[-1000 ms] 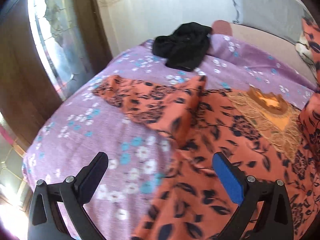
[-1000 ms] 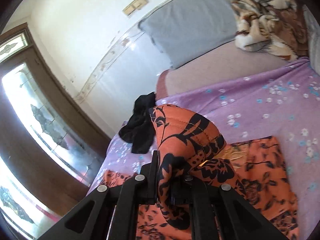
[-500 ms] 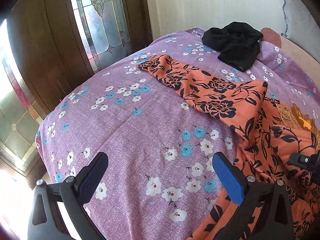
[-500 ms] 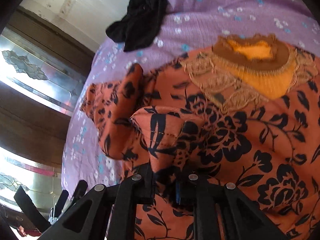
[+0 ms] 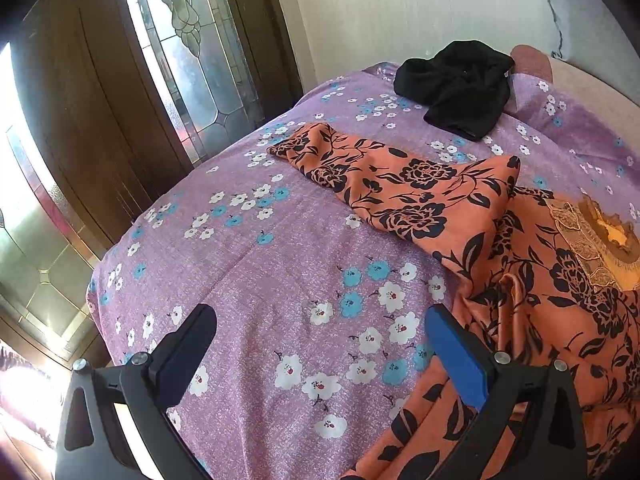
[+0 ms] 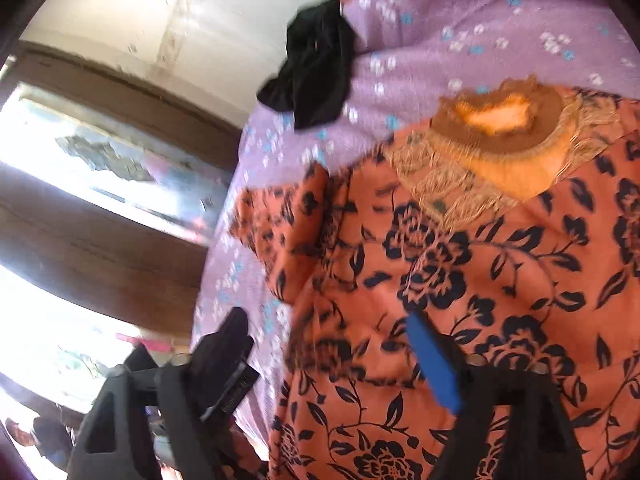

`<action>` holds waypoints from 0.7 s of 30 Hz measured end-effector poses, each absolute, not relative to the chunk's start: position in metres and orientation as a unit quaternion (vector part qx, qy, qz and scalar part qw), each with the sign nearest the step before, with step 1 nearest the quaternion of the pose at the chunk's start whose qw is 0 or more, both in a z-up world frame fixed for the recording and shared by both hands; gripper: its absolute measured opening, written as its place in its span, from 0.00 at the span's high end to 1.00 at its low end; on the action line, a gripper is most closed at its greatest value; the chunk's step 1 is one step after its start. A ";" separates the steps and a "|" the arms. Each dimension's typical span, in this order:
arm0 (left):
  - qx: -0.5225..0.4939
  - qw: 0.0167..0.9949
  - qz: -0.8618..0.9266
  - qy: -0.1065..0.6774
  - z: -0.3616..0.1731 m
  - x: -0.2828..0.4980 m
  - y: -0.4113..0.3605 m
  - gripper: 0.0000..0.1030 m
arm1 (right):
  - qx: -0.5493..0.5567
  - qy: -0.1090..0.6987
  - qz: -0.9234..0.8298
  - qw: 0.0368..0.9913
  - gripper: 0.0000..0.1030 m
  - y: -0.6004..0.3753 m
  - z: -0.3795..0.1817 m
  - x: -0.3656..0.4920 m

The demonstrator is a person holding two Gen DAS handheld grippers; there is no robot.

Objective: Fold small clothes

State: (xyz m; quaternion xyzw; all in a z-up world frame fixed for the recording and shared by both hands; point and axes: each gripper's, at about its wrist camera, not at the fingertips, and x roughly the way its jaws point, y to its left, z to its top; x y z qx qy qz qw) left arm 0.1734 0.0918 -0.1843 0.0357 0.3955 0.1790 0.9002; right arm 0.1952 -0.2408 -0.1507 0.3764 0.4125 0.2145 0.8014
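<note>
Orange floral garment point(image 5: 420, 192): spread on bed point(image 5: 280, 272), filling right half of left wrist view; one sleeve stretched toward upper centre of frame, gold embroidered neckline point(image 5: 596, 240) at right edge. In right wrist view, same garment point(image 6: 500, 280) filling centre and right, neckline point(image 6: 500, 128) at upper right.

Black garment point(image 5: 456, 84): crumpled heap on bed, upper right of left wrist view, apart from orange piece; upper centre in right wrist view point(image 6: 316, 68).

Bed cover: purple, white and blue flowers.

Left tongs point(image 5: 320, 340): lower frame, released, spread wide above bare cover, blue pad just at hem of orange cloth, nothing gripped.

Right tongs point(image 6: 332, 344): lower frame, jaws just opened wide, released; orange cloth lying beneath and between, not pinched.

Containers: none visible.

Glazed wooden door point(image 5: 172, 60): left side of frame.
</note>
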 end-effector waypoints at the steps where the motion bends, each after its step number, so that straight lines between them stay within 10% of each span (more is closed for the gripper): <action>1: 0.038 0.901 0.179 0.394 -0.183 0.171 0.091 0.00 | 0.385 0.407 0.229 0.796 0.17 -0.243 -0.146 0.195; 21: 0.066 0.915 0.158 0.366 -0.167 0.173 0.057 0.00 | 0.425 0.264 0.185 0.846 0.18 -0.388 -0.129 0.103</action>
